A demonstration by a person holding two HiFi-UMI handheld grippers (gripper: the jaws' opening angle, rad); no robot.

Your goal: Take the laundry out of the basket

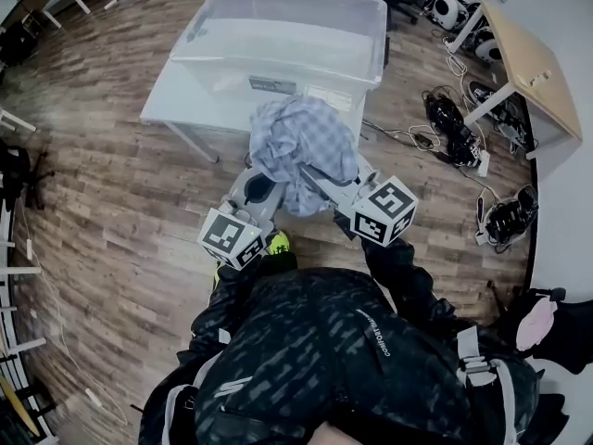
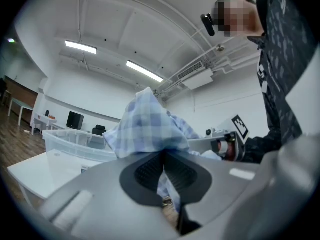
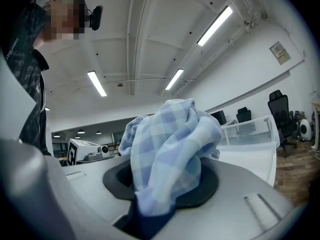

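I'm seeing the laundry [image 1: 304, 151] as one blue-and-white checked cloth, bunched and crumpled, hanging at frame centre in the head view. It's sitting clear of the basket [image 1: 222, 26], just below it in the frame. The left gripper [image 1: 255, 191] and right gripper [image 1: 338, 188] are each pinching a fold of it, left side and right side. The basket is standing upright in the upper middle: a clear rectangular plastic tub, top open.

A white table [image 1: 171, 100] (on wooden floor [image 1: 111, 211]) carries one clear plastic basket [image 1: 278, 58].
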